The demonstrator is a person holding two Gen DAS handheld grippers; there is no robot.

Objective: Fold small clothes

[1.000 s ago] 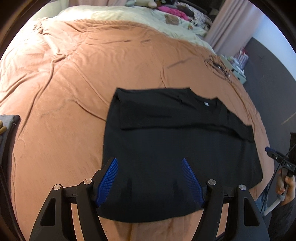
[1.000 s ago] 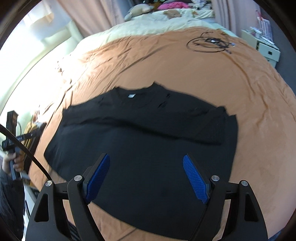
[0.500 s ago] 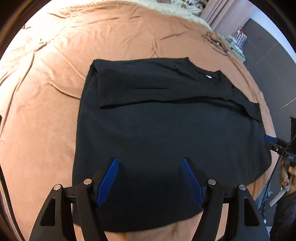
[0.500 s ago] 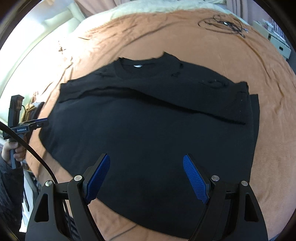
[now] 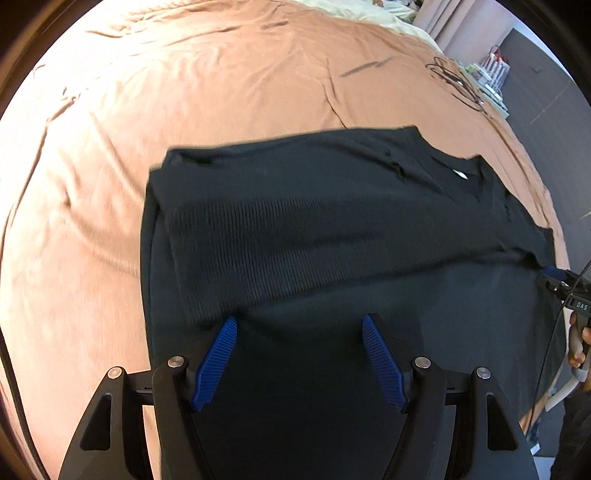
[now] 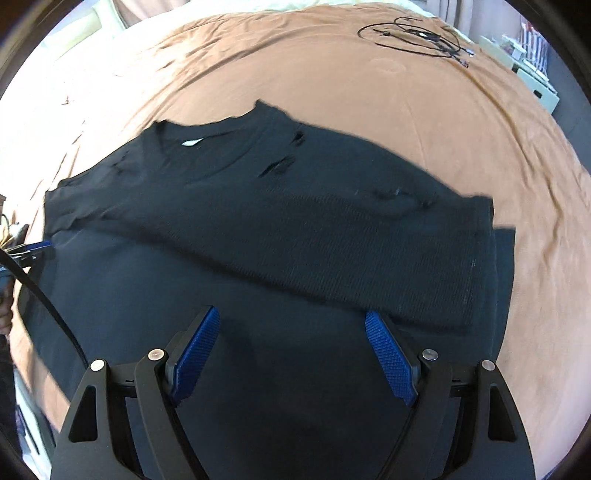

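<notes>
Black top flat on the bed, both my hand-held grippers spread above it, nothing pinched.

Left hand-held gripper (image 5: 298, 356): blue pads apart, over the lower body of the black top (image 5: 332, 221), near the folded-in sleeve's edge. The top lies on the orange bedspread (image 5: 184, 92), sleeves folded across the chest, neck label away from me. Right hand-held gripper (image 6: 291, 354): pads wide, empty, over the hem half. Coiled black cable (image 6: 417, 35) lies well beyond the top.
</notes>
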